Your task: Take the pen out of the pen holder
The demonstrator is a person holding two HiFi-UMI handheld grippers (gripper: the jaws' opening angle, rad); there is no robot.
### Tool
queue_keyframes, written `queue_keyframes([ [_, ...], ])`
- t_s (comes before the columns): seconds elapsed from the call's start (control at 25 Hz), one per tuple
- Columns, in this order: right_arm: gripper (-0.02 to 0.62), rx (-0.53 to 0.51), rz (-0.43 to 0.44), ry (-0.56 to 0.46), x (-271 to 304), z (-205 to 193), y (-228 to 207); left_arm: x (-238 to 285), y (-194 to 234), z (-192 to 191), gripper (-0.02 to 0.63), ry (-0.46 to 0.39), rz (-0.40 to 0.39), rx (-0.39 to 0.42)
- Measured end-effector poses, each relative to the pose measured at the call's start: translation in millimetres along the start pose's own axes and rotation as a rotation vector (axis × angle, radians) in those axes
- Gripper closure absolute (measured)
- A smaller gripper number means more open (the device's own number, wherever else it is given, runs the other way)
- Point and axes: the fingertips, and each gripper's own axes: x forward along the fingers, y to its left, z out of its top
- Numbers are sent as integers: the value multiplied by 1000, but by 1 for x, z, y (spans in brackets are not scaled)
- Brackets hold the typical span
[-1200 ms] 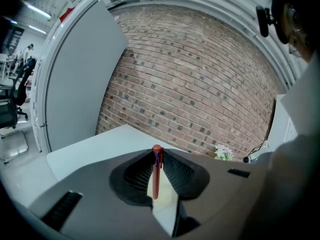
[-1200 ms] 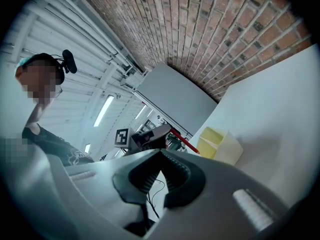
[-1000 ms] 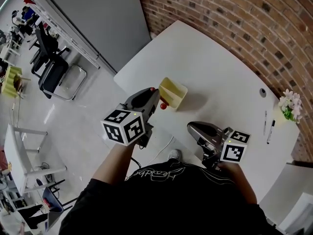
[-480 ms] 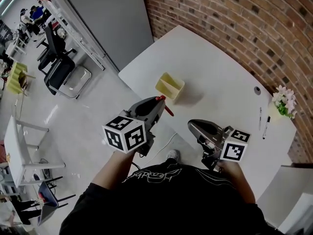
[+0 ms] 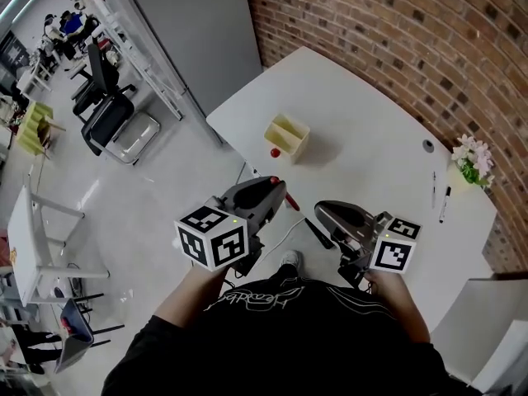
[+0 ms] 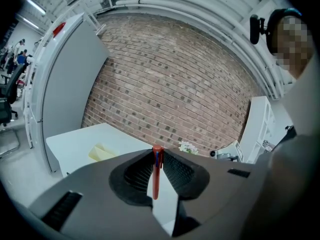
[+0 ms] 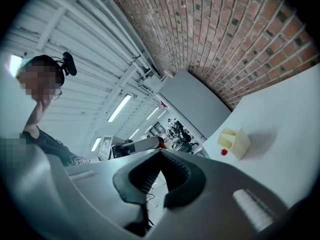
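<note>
**So, the pen's out and pinched in the left gripper**

Basically, the slim red plastic pen (image 6: 156, 171) sits upright between the left gripper's (image 5: 279, 190) ribbed black pads, which are pinching it from both sides. Its capped end pokes up just past the fingertips. From the head view the pen is up in the air by the near edge of the table, well apart from the holder.

The pale yellow, boxy plastic pen holder (image 5: 286, 137) stands on the white rounded table (image 5: 363, 139), over on its left part, with its open top showing a divider inside. A small red round thing (image 5: 275, 152) sits just beside the holder's near side. I can't tell what it is.

The right gripper (image 7: 161, 154) is to the right of the left one, near the person's body. Its fingertips are pressed together with nothing between them.

Farther out, a little bunch of white and pink flowers (image 5: 469, 159) stands at the table's far right end, and two dark pens (image 5: 445, 205) lie flat near it. A red brick wall (image 5: 396, 40) runs behind the table. Off to the left there's a black office chair (image 5: 107, 114) on the shiny grey floor.
</note>
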Motion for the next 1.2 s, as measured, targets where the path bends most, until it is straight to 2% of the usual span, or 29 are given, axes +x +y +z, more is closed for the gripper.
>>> queue_keyframes([
  [0.48,592,-32,-6,-21,-41,-22,41,-27,-65,-33,540,2,-73,23],
  [1.2,592,-78,13,-16,-79,-51,84,-61,-108,-62,540,-32,-75,28],
])
